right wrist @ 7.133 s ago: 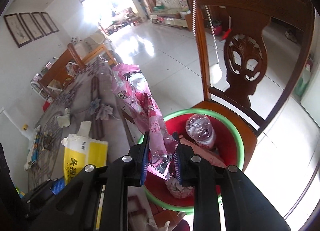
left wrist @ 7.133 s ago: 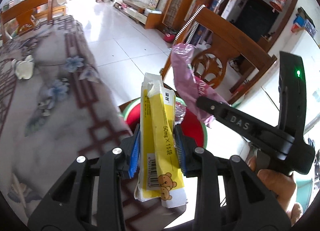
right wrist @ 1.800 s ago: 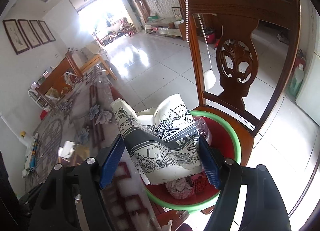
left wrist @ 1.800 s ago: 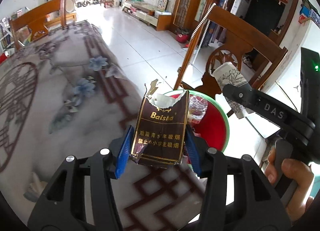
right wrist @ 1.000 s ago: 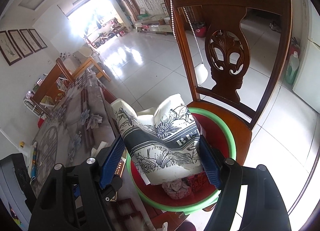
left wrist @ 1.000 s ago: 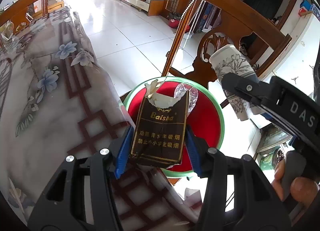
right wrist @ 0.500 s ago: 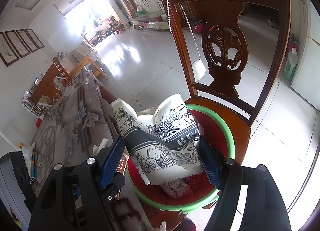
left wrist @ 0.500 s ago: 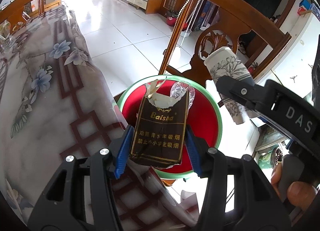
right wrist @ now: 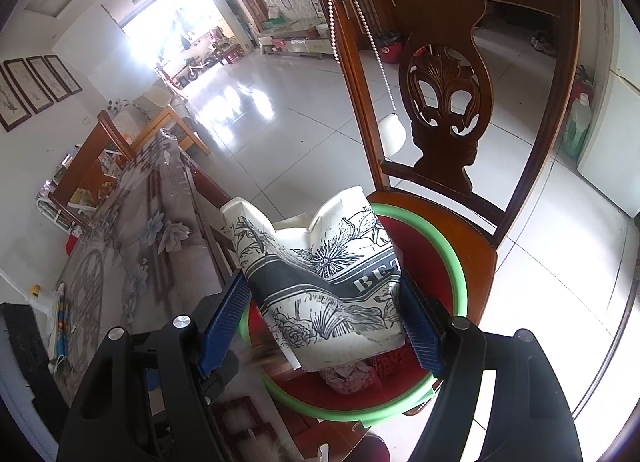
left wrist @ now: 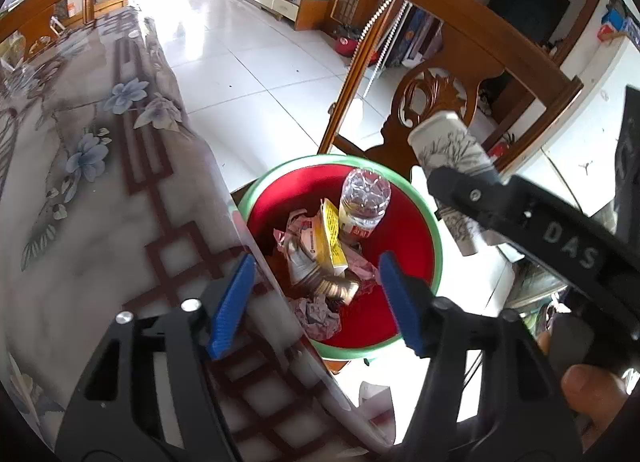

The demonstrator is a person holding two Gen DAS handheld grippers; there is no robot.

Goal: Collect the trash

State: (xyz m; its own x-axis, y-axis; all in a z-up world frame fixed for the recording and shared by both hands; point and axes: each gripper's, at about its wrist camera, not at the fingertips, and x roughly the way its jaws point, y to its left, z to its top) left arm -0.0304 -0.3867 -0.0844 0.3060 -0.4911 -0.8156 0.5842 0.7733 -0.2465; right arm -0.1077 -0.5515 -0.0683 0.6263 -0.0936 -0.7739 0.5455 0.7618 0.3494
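My left gripper [left wrist: 316,298] is open and empty above a red basin with a green rim [left wrist: 434,222] that sits on a wooden chair. In the basin lie a clear plastic bottle [left wrist: 364,198], a yellow carton [left wrist: 332,238], a brown cigarette pack [left wrist: 336,288] and crumpled wrappers [left wrist: 316,312]. My right gripper [right wrist: 322,326] is shut on a crushed white paper cup with black flower print [right wrist: 320,278], held over the same basin [right wrist: 456,262]. The cup also shows in the left wrist view [left wrist: 452,150].
The table with a floral cloth [left wrist: 80,182] lies to the left, its edge against the basin. The carved chair back [right wrist: 444,102] with a bead cord [right wrist: 372,50] rises behind the basin. White tiled floor [left wrist: 248,70] lies beyond.
My left gripper has opened and the brown cigarette pack has dropped into the basin. The right gripper still holds the cup over the basin.
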